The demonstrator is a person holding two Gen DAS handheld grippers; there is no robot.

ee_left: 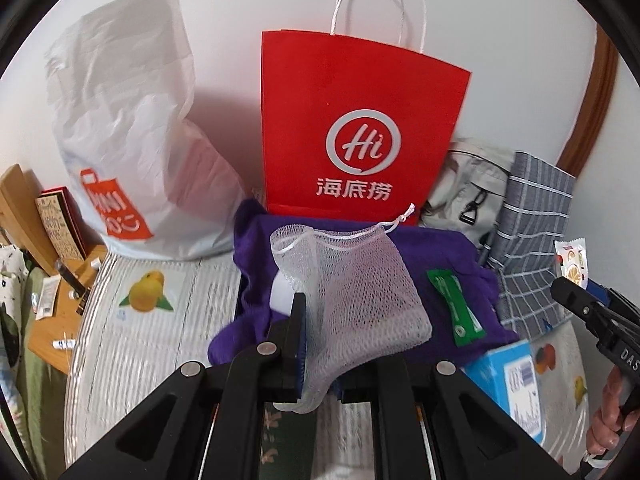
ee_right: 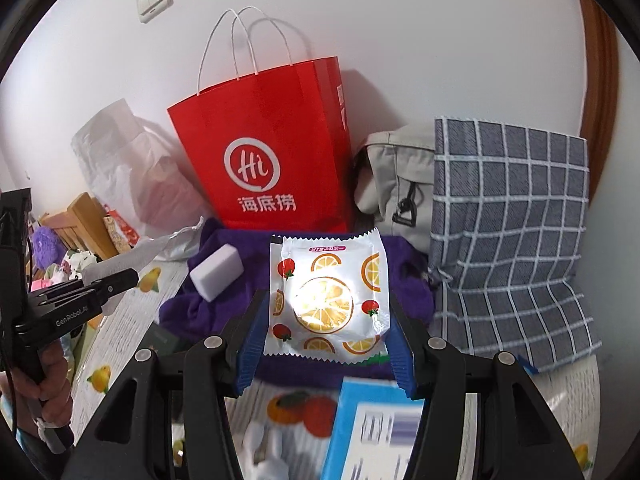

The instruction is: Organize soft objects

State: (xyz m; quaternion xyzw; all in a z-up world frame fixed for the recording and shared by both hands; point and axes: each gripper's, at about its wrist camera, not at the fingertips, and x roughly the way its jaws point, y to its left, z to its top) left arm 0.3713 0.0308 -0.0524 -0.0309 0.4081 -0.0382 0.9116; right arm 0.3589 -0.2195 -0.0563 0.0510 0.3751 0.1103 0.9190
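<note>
Left wrist view: left gripper (ee_left: 306, 344) pinches a white mesh pouch (ee_left: 352, 296); the right gripper (ee_right: 326, 330) clasps a fruit-printed packet (ee_right: 328, 300). Both hang over a purple cloth (ee_left: 440, 312) on the fruit-patterned tabletop (ee_left: 160, 320). Behind, a red paper bag (ee_left: 360, 120) leans against the white wall (ee_right: 400, 40).

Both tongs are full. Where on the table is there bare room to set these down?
Bare cloth lies left of the purple cloth, below the white plastic bag. The back is crowded: red bag, grey bag, checked cloth. The blue box fills the near right.
</note>
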